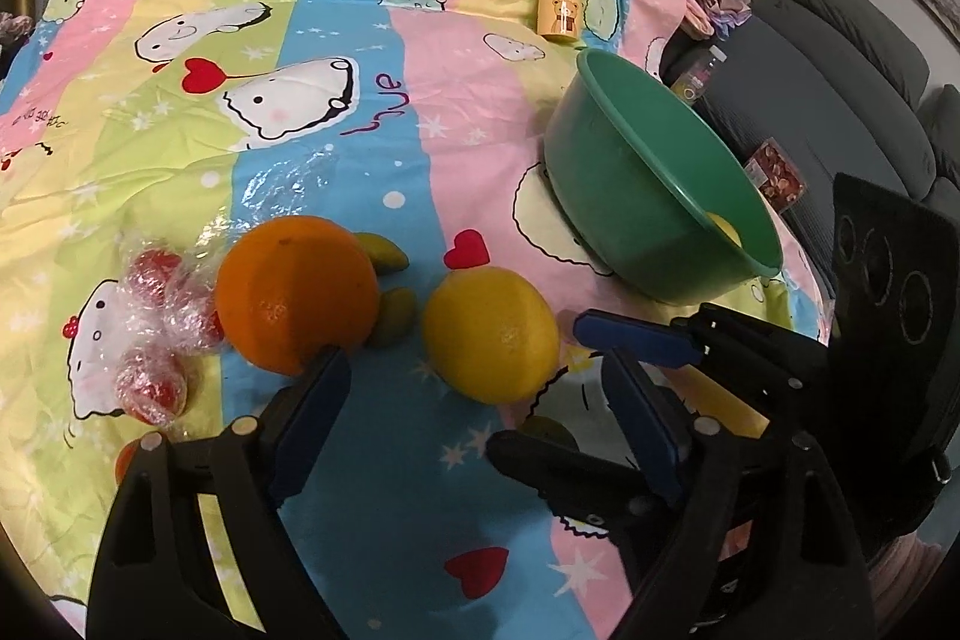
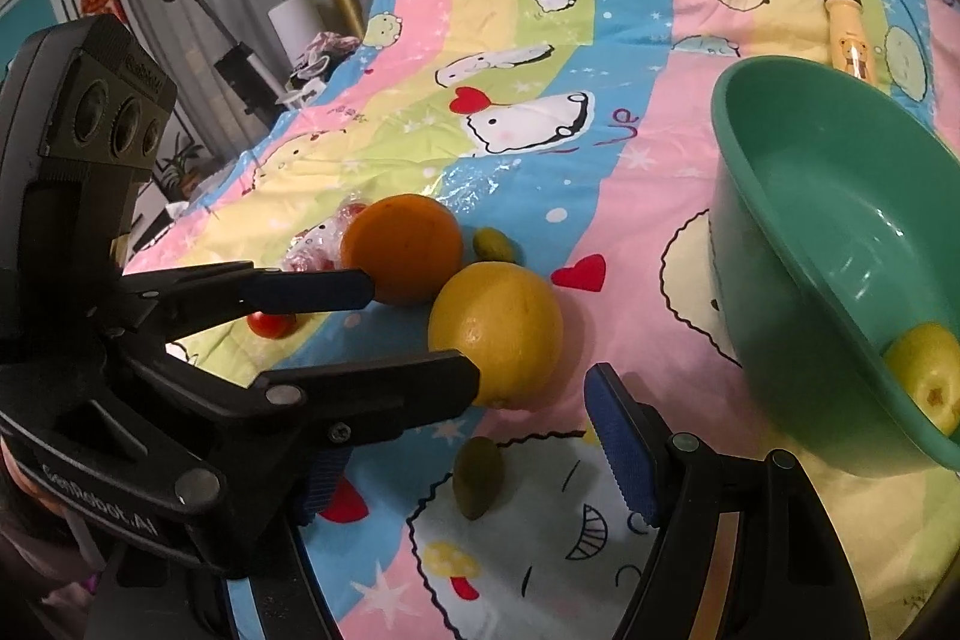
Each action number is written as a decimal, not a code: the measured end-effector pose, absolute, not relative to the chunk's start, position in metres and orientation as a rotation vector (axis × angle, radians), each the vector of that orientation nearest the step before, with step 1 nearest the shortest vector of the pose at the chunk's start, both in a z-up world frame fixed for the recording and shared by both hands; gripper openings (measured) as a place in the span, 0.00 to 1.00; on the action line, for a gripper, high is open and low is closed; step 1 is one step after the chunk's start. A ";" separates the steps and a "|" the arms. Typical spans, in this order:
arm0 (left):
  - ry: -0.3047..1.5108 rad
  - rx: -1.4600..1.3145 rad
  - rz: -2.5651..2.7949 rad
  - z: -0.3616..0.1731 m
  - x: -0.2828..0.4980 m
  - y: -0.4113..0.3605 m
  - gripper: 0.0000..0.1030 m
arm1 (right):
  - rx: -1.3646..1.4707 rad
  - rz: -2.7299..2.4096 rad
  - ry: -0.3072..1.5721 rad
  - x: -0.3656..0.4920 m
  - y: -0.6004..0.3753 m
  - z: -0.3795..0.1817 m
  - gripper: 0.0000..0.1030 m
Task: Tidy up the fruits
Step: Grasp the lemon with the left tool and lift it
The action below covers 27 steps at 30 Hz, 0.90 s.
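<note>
Both tongs stand spread and pinch nothing: my left gripper point(image 1: 480, 400) brackets the yellow citrus point(image 1: 491, 334), its left pad touching the orange point(image 1: 297, 293), and my right gripper point(image 2: 480, 451) hangs over a small green fruit point(image 2: 477, 478) on the cartoon bedsheet point(image 1: 372, 40). Going left to right I see wrapped red fruits point(image 1: 157, 334), the orange, the yellow citrus just beside it, then the green basin point(image 1: 660, 196) with one yellow fruit point(image 2: 930, 382) inside.
</note>
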<state>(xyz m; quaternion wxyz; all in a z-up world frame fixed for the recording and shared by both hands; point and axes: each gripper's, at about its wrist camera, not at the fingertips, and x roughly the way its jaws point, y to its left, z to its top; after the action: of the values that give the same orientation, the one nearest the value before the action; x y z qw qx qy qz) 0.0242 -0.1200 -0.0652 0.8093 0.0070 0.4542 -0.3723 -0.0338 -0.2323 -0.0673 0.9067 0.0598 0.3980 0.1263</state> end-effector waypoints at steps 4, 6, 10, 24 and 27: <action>0.999 0.005 -0.806 -0.071 0.029 -0.124 0.66 | 0.123 0.268 0.835 -0.028 -0.230 -0.070 0.74; 1.013 -0.008 -0.811 -0.074 0.032 -0.125 0.61 | 0.134 0.276 0.840 -0.024 -0.230 -0.072 0.72; 1.027 -0.025 -0.833 -0.075 0.036 -0.129 0.51 | 0.133 0.274 0.837 -0.018 -0.230 -0.075 0.69; 1.017 -0.028 -0.814 -0.070 0.034 -0.128 0.51 | 0.172 0.249 0.821 -0.022 -0.235 -0.076 0.50; 0.996 -0.024 -0.823 -0.061 0.027 -0.126 0.51 | 0.175 0.249 0.796 -0.029 -0.235 -0.070 0.50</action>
<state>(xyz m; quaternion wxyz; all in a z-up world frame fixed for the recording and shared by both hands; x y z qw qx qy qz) 0.0272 -0.1263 -0.0612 0.7984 -0.0113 0.4641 -0.3835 -0.0292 -0.2349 -0.0697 0.9106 0.0851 0.3859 0.1208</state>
